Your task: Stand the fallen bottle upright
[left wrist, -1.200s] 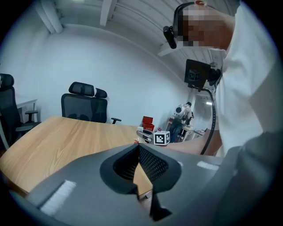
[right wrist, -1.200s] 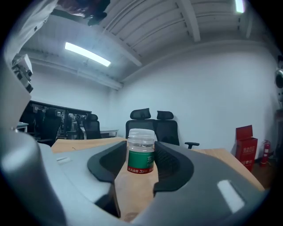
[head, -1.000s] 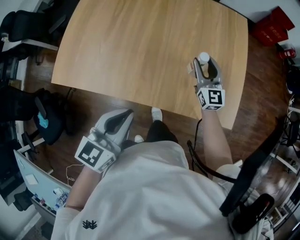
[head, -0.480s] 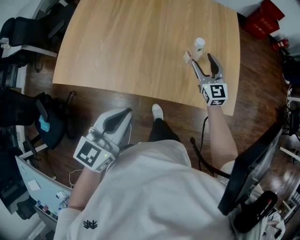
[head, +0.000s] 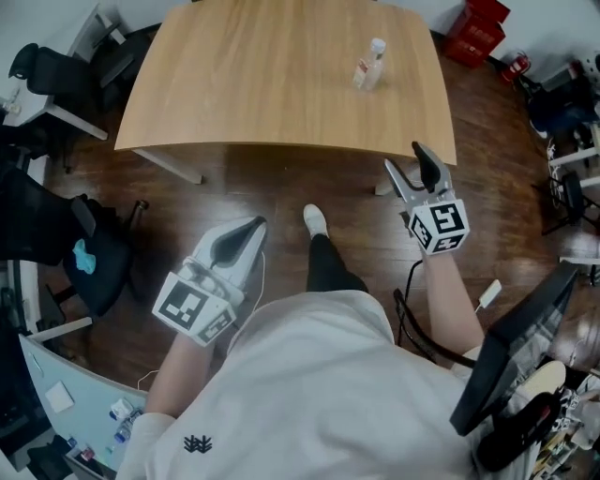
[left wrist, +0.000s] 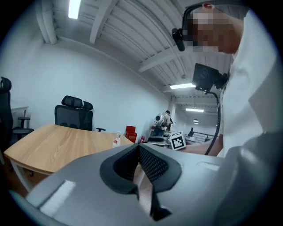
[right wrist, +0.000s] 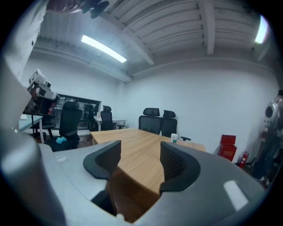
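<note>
A small clear bottle [head: 370, 64] with a white cap and a red label stands upright near the far right end of the wooden table [head: 262, 84]. It also shows small in the left gripper view [left wrist: 116, 140] and the right gripper view [right wrist: 174, 138]. My right gripper [head: 405, 159] hangs over the floor, off the table's near edge and well short of the bottle. Its jaws are wide apart and closing slightly, with nothing between them [right wrist: 139, 154]. My left gripper [head: 251, 227] is low at the left over the floor, shut and empty [left wrist: 138, 146].
Black office chairs [head: 56, 66] stand left of the table and red boxes [head: 478, 23] beyond its far right corner. A dark bag [head: 89, 248] lies on the floor at the left. The person's shoe [head: 314, 222] is between the grippers. Dark equipment [head: 511, 375] crowds the lower right.
The right gripper opened, let go of the bottle and drew back off the table. The bottle stays upright alone. The whole view backed away from the table.
</note>
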### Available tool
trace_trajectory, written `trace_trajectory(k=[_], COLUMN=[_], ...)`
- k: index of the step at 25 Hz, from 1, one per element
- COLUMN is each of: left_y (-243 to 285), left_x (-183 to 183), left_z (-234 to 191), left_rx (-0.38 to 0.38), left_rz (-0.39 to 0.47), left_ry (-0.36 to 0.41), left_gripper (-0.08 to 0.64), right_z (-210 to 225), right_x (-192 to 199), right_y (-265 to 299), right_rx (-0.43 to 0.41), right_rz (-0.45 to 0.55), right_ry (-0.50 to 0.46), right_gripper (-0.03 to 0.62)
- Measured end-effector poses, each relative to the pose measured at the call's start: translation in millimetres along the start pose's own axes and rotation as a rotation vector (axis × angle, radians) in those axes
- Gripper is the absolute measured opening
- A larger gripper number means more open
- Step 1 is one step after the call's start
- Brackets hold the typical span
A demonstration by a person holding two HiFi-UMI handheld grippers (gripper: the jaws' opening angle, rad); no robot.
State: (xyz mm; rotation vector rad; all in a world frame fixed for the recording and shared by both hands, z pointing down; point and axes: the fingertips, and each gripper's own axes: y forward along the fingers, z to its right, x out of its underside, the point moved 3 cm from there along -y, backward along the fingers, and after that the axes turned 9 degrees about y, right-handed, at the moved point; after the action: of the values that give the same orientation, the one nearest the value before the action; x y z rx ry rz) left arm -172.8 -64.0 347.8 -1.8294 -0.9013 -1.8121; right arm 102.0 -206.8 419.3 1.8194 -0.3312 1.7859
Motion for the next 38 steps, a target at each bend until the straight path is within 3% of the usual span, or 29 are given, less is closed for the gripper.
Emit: trace_trajectory(k=[5,13,20,26,31,38], left_y=[-58,-103,-98,-106,-119,-130], left_x=[6,33,31,27,39,51], left_z=[37,95,155,228,293,332], left_rx=[0.037,0.069,0.157,0.166,0.186,0.182], left_rz=[0.027,-0.012,-0.018,0.022,-0.017,-0.060], left_ry=[-0.012,0.104,0.129,0.093,0.107,0.085], left_gripper=[0.000,0.000,0.000,0.000,0.000,0.000], right_z=[-86,-154,-168,-190,-196,-198], right_x=[6,-1,1,11,28,38], right_y=[-121,-227,-300,-360,-413,-450], right_rx=[-0.028,-0.067,-0.051,-0.097,-0.109,-0.113], right_rz=[-0.056,-0.051,-0.021,-0.012,-0.007,-0.019], right_ry=[0.125,0.130,0.151,0.135,0.122,0.110], right_gripper=[0.275,0.264,0.264,0.252,0.236,0.222])
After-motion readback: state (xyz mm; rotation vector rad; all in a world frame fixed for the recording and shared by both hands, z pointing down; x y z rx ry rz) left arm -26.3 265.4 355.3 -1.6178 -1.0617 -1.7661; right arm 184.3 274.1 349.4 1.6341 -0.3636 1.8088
